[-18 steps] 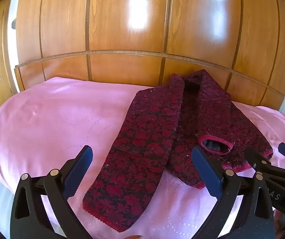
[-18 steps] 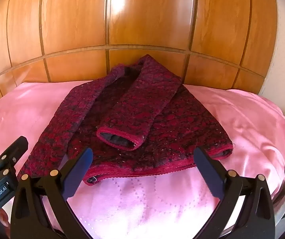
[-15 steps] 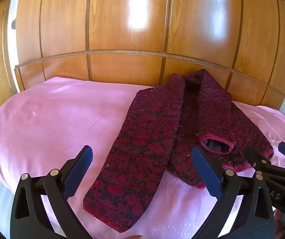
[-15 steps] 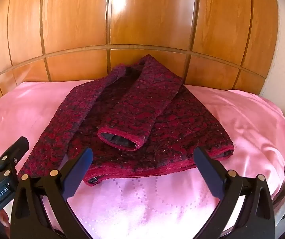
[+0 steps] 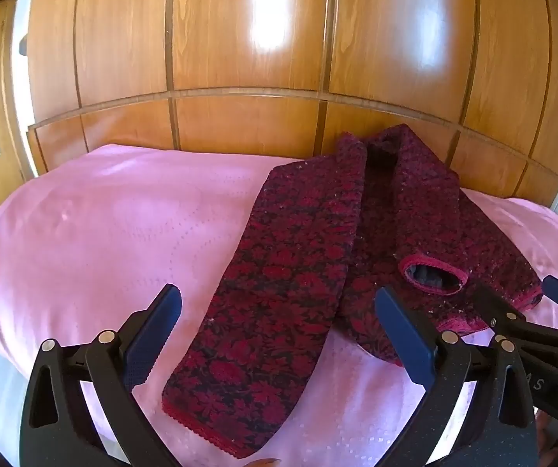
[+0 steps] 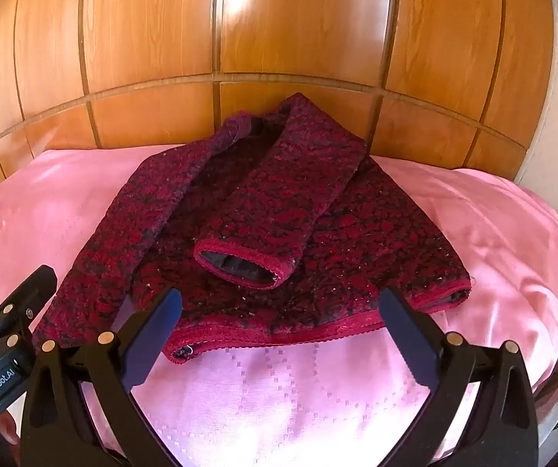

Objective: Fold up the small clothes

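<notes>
A bed under a pink sheet (image 5: 95,233) fills both wrist views, backed by a glossy wooden panelled wall (image 5: 247,58) along its far edge. The left part of the bed is bare sheet. The left gripper (image 5: 277,334) hangs above the near edge with its jaws spread wide and nothing between the pads; the fabric seen through the gap lies below them, untouched. Just past it, a dark red and black floral sweater (image 5: 388,233) lies on the right half of the bed, its neck toward the far edge beside the wall and its hem toward the near edge. Its left sleeve (image 5: 279,303) stretches out straight from the shoulder down toward the near edge, flat on the sheet, the cuff ending close to the left gripper. The other sleeve (image 6: 279,202) is folded across the sweater's front, its red-trimmed cuff (image 6: 243,264) gaping open on the body. The red hem (image 6: 317,327) runs across just beyond the right gripper (image 6: 279,338), whose jaws also stand fully apart and empty, above the sheet near the near edge. Each gripper shows at the rim of the other's view, side by side.
</notes>
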